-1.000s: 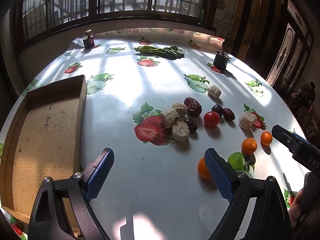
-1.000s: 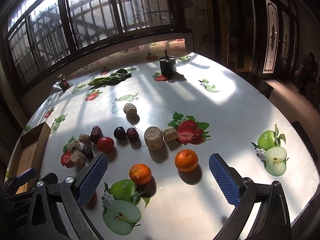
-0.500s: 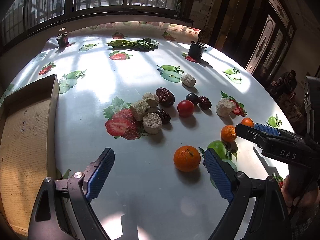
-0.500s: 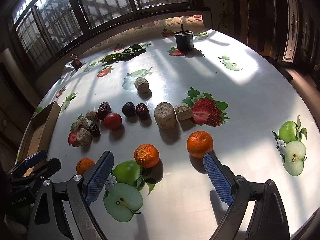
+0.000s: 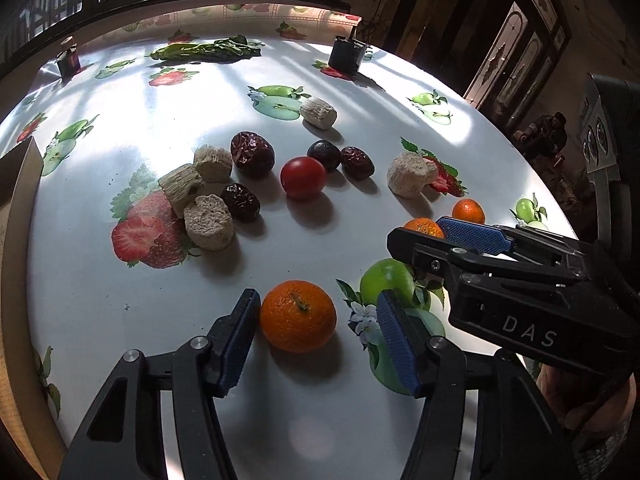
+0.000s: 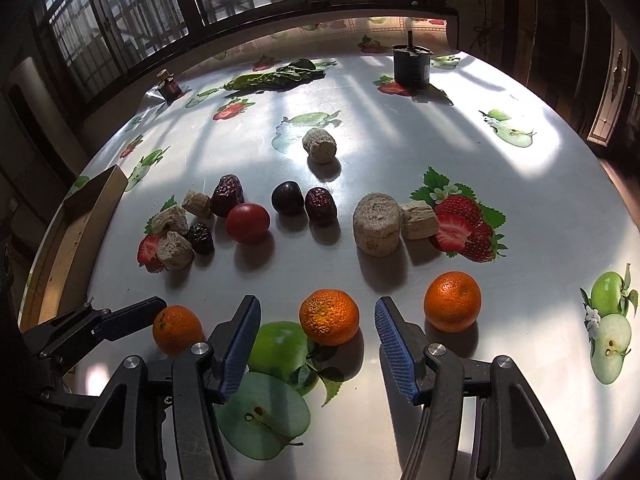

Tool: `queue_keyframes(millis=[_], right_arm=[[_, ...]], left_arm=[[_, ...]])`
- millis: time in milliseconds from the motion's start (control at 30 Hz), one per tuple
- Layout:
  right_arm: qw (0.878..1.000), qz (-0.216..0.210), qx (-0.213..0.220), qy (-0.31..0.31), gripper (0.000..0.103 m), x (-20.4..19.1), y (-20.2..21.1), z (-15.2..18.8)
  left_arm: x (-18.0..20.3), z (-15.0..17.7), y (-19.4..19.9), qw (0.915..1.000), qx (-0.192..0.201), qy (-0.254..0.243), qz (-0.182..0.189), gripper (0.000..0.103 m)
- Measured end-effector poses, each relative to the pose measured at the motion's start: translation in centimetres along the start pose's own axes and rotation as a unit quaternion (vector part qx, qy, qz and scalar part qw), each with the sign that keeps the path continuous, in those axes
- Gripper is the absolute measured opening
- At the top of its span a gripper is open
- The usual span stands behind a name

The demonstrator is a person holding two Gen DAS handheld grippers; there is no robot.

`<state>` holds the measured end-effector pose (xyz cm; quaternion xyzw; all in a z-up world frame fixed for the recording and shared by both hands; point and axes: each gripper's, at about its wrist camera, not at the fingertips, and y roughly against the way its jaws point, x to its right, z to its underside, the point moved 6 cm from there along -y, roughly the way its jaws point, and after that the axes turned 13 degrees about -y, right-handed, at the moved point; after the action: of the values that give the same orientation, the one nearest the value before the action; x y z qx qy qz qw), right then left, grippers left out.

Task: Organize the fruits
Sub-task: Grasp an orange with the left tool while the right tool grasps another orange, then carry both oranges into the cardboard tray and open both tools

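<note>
The tablecloth [image 6: 500,200] looks like glossy printed vinyl, throwing back hard window glare. Between the left gripper's [image 5: 316,322] jaws, an orange [image 5: 298,316] has dimpled, faintly shiny peel; the one [image 6: 329,317] between the right gripper's [image 6: 318,338] jaws looks rougher and pitted. Both grippers are matt black plastic with knurled blue pads [image 6: 394,350] and bright metal screws. Beyond the jaws, the tomato [image 5: 303,177] is smooth and glossy, the dates [image 6: 320,205] wrinkled. The box [image 6: 86,216] looks like matt brown cardboard.

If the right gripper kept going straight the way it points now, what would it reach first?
Most likely the middle tangerine, which lies centred ahead of the right gripper, between its half-closed jaws and not yet touched; depth is hard to judge.
</note>
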<state>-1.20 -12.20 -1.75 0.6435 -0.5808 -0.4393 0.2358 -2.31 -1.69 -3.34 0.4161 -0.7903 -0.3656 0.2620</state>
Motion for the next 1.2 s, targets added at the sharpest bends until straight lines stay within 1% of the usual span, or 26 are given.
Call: queue_keyframes(millis=[33,67,100,133,167,233,333,433,567,633,733,800,900,967,1000,1067,1100,1200], right_arm=[[1.0,0.001,-0.002,0.002,0.053,-0.1,-0.2,0.0],[1.0,0.005,-0.002,0.005,0.052,-0.1,-0.3,0.1],[1.0,0.011,0.0,0.008,0.051,-0.1,-0.4,0.1],[1.0,0.016,0.002,0.01,0.047,-0.1,-0.4,0.0],[1.0,0.023,0.004,0.012,0.044,0.0,-0.4,0.0],[0.999,0.033,0.008,0.016,0.033,0.1,-0.3,-0.1],[0.999,0.032,0.006,0.014,0.033,0.2,-0.2,0.0],[0.999,0.028,0.008,0.012,0.032,-0.2,0.4,0.2],[0.999,0.001,0.025,0.026,0.032,-2.5,2.8,-0.1],[0.998,-0.024,0.034,0.04,0.032,-4.9,4.3,-0.5],[0.994,-0.065,0.043,0.072,0.032,-9.7,6.1,-1.3],[0.989,-0.1,0.041,0.096,0.032,-13.7,6.6,-1.7],[0.979,-0.157,0.023,0.13,0.033,-20.0,6.3,-1.7],[0.971,-0.182,0.016,0.153,0.033,-24.1,5.3,-1.8],[0.968,-0.188,0.014,0.162,0.033,-26.0,4.5,-1.8],[0.965,-0.196,0.006,0.177,0.033,-29.3,2.3,-2.0],[0.964,-0.192,0.004,0.183,0.033,-30.6,1.0,-2.0],[0.966,-0.168,-0.009,0.196,0.033,-33.6,-3.7,-2.0]], left_arm=[[0.0,0.0,0.0,1.0,-0.002,0.0,0.0,0.055],[-0.1,0.0,-0.1,1.0,-0.001,0.0,-0.004,0.052],[-0.2,0.0,-0.1,1.0,-0.002,0.001,-0.01,0.044],[-0.5,0.1,0.0,0.9999,-0.002,0.005,-0.013,0.034],[-0.6,0.1,0.1,0.9999,-0.002,0.01,-0.007,0.033],[-0.9,0.3,0.4,0.9998,0.001,0.021,0.0,0.033],[-1.2,0.6,1.5,0.9996,0.011,0.025,-0.006,0.033],[-1.8,0.7,3.7,0.9991,0.029,0.031,-0.008,0.033],[-4.4,0.7,8.3,0.9963,0.063,0.058,0.003,0.033],[-6.8,0.9,10.8,0.9944,0.078,0.07,-0.012,0.033],[-11.7,1.2,14.0,0.9909,0.082,0.084,-0.066,0.033],[-15.3,1.3,15.5,0.9871,0.079,0.095,-0.102,0.033],[-20.7,1.4,16.5,0.9809,0.071,0.119,-0.137,0.033],[-24.5,1.8,16.4,0.9763,0.062,0.15,-0.143,0.033],[-26.2,2.1,16.2,0.9737,0.058,0.166,-0.145,0.033],[-29.6,2.6,15.5,0.9664,0.045,0.194,-0.163,0.033],[-31.1,3.0,15.0,0.9626,0.039,0.207,-0.17,0.033],[-34.4,4.5,13.2,0.9544,0.02,0.25,-0.162,0.033]])
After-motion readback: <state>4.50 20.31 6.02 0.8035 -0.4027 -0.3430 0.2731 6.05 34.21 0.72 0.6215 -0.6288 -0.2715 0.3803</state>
